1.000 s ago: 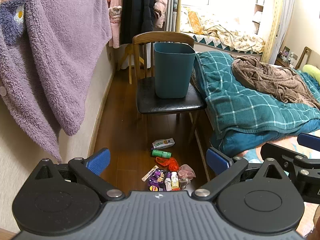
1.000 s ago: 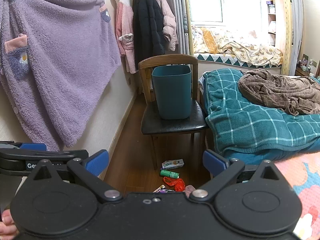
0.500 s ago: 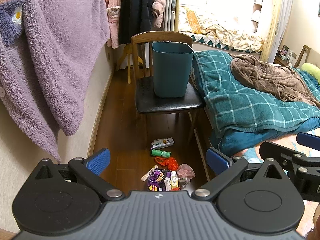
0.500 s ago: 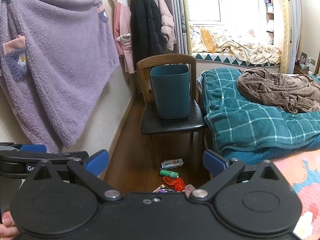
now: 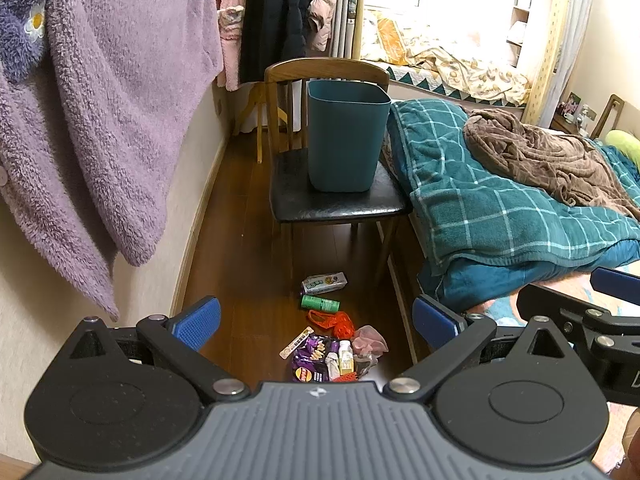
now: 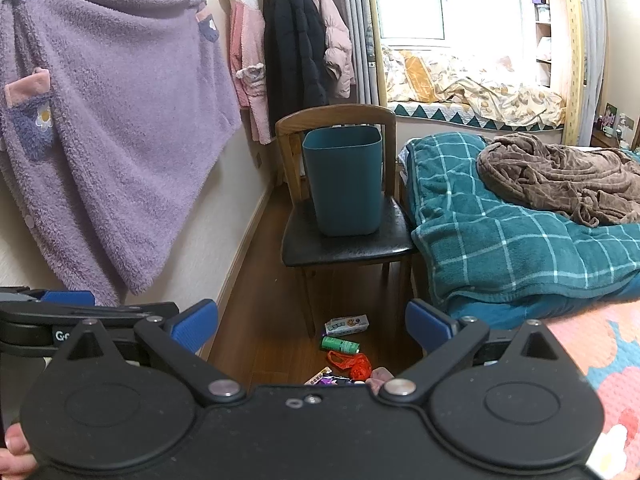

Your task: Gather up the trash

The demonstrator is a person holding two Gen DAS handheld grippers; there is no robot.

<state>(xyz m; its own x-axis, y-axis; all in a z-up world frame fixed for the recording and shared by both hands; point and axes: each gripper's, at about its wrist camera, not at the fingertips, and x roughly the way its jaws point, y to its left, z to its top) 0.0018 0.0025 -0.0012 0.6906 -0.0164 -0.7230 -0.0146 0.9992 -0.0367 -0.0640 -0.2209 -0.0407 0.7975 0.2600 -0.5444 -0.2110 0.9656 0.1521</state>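
A teal bin [image 5: 347,140] stands on a black-seated wooden chair [image 5: 336,204]; both show in the right wrist view, the bin [image 6: 343,182] and the chair [image 6: 344,246]. Trash lies on the wood floor in front of the chair: a white packet [image 5: 324,283], a green roll [image 5: 320,303], a red net bag [image 5: 334,322], a purple snack bag [image 5: 310,364], a small bottle [image 5: 345,362]. The packet [image 6: 346,325] and green roll [image 6: 340,345] also show on the right. My left gripper [image 5: 316,320] and right gripper [image 6: 312,322] are open, empty, held above the floor.
A purple fleece robe [image 5: 100,100] hangs on the left wall, with coats [image 5: 280,20] behind. A bed with a teal checked blanket [image 5: 500,208] and brown throw [image 5: 548,160] fills the right. The floor strip between wall and bed is narrow.
Both grippers have drifted slightly; the view has shifted a little, so the chair and bin sit a touch left. The jaws remain open and the trash has not moved.
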